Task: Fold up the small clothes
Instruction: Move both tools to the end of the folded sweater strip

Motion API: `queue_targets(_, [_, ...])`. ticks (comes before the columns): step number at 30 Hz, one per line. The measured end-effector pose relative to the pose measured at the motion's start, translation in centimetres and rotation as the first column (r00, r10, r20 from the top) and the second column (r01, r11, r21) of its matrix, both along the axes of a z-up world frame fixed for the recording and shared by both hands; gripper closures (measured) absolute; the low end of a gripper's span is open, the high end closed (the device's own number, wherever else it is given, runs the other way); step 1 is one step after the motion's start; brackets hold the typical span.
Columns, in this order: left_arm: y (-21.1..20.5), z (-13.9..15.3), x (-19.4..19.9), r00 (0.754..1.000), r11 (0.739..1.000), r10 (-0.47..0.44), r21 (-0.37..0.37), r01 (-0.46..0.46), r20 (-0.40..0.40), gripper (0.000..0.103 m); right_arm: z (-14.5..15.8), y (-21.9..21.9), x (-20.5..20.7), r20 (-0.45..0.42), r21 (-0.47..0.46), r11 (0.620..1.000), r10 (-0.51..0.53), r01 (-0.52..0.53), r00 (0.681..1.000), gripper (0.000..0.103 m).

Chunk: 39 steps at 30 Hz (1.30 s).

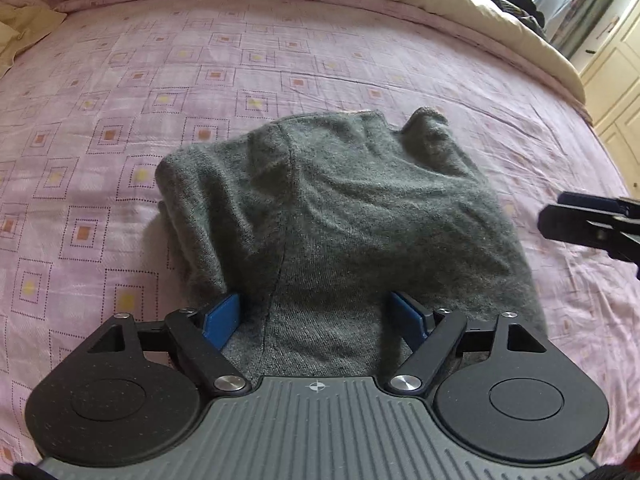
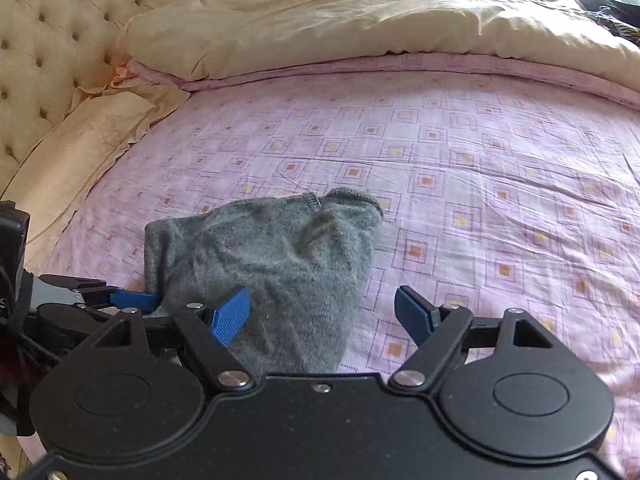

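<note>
A grey knitted garment is seen lying in a loosely folded bundle on the pink patterned bedsheet, well apart from the cream duvet heaped along the far side of the bed. Its long axis is judged to run from the near edge of the bed away toward that duvet, with a small curled-up flap at the far end; the surface is rumpled rather than flat.

The left gripper is held directly over the near end of the garment, its jaws spread wide. Knit is seen between the blue pads, but no pinch is made on it. The right gripper is likewise spread, with nothing pressed between its pads; it stands at the garment's right edge, so that only the left pad lies over the knit while the other hangs above bare sheet.

The garment therefore lies straight ahead of the left gripper and ahead-left of the right one. The left hand is judged the nearer to the garment's centre line. A further fold or a smoothing pass seems to be what remains.
</note>
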<state>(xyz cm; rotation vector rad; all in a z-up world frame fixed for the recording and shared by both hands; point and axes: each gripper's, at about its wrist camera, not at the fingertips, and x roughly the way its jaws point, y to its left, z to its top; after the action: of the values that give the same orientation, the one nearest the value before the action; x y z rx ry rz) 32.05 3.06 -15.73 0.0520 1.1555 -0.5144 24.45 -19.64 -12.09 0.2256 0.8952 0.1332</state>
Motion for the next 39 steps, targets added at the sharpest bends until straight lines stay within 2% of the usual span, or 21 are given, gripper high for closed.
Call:
queue_targets(4, [-0.3,-0.2,-0.4,1.000,1.000,0.005,0.008,-0.005,-0.001,0.022,-2.4,0.4,3.1,-0.051,-0.037,0.997,0.063,-0.065,0.997,0.022])
queue_targets(6, [-0.4,-0.3,-0.4,1.000,1.000,0.011,0.010,-0.011,-0.001,0.022,-3.8,-0.3,5.0,-0.092,-0.063,0.996,0.056,-0.062,0.994,0.022])
queue_targets(10, [-0.5,-0.4,-0.4,1.000,1.000,0.014,0.012,-0.014,-0.003,0.022,-5.6,-3.5,8.0,-0.167,-0.098,0.994,-0.058,0.042,0.984,0.021])
queue_targets(14, [-0.5,-0.4,-0.4,1.000,1.000,0.012,0.011,-0.012,-0.007,0.021,-5.4,-6.9,8.9,-0.179,-0.108,0.982,-0.170,0.152,0.969,0.021])
queue_targets(18, [-0.2,0.2,-0.3,0.999,0.999,0.028,-0.025,-0.029,-0.019,0.019,-3.5,-9.4,6.6,-0.118,0.027,0.975,-0.215,0.220,0.969,0.020])
queue_targets(22, [1.3,1.6,-1.0,0.996,0.992,0.084,-0.090,-0.087,-0.036,0.017,-2.4,-9.4,3.2,-0.098,0.153,0.968,-0.184,0.197,0.978,0.015])
queue_targets(25, [2.8,2.3,-1.8,0.990,0.985,0.134,-0.103,-0.139,-0.052,0.014,-2.3,-8.3,0.6,-0.115,0.234,0.956,-0.152,0.176,0.982,0.014])
queue_targets(32, [6.4,0.8,-2.6,0.956,0.959,0.249,-0.099,-0.265,-0.155,0.014,-3.7,-4.5,-3.9,-0.189,0.347,0.927,-0.077,0.140,0.979,0.014])
queue_targets(35, [7.0,0.1,-2.2,0.949,0.955,0.254,-0.107,-0.276,-0.188,0.014,-4.3,-3.3,-4.9,-0.215,0.376,0.917,-0.054,0.134,0.975,0.014])
queue_targets(39, [6.7,-0.7,-1.3,0.948,0.952,0.229,-0.154,-0.266,-0.220,0.014,-5.0,-2.2,-4.6,-0.229,0.399,0.910,-0.023,0.115,0.973,0.014])
